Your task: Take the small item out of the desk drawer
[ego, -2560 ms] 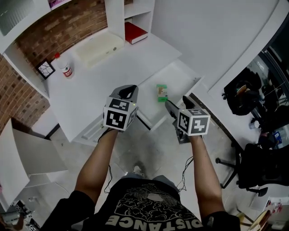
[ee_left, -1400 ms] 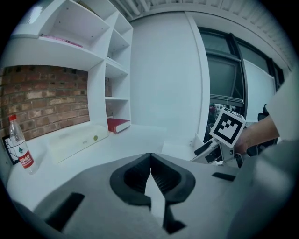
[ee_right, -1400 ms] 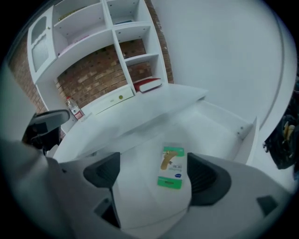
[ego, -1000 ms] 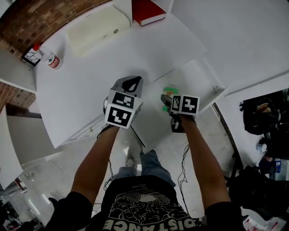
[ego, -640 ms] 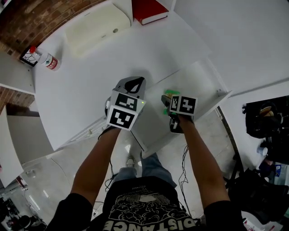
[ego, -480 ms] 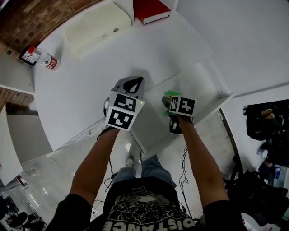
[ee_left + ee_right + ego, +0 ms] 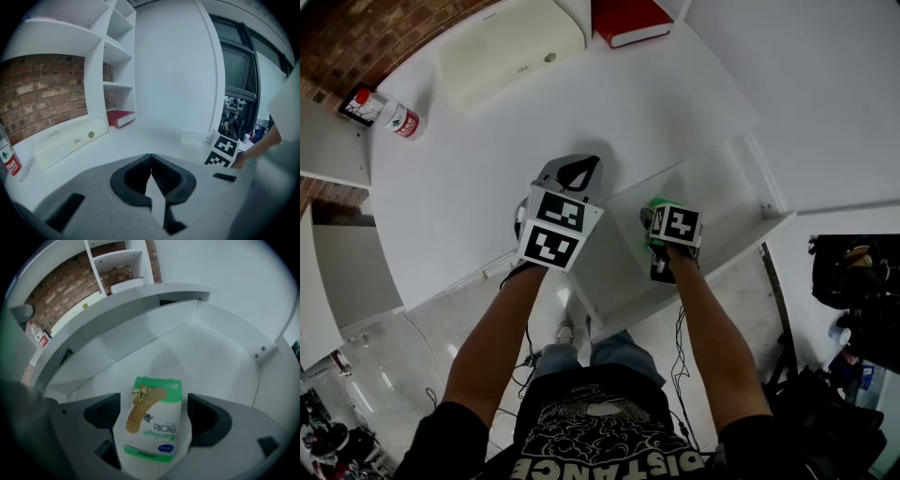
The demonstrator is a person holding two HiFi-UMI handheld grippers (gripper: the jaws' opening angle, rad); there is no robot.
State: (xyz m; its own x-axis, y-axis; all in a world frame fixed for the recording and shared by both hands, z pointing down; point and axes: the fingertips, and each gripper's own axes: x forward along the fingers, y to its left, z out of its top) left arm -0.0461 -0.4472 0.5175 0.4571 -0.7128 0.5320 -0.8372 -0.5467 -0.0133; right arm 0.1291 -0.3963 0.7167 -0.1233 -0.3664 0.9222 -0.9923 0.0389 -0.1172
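The right claw (image 7: 152, 401) sits low inside the open drawer (image 7: 220, 348), grasping the bandage box (image 7: 151, 423). Its jaws press against the box's two long sides, and the printed face is turned up. Ahead of this claw the drawer floor is bare as far as the back wall. The right side wall (image 7: 262, 355) stands well apart to its right. The front edge of the tabletop (image 7: 140, 301) runs above and ahead of it, overhanging the rear of the drawer. The left claw (image 7: 151, 158) is clenched on nothing, jaw tips together, above the tabletop (image 7: 478, 169) just left of the drawer. Bare surface lies ahead of it up to a cream case (image 7: 70, 140) and a red book (image 7: 119, 117).
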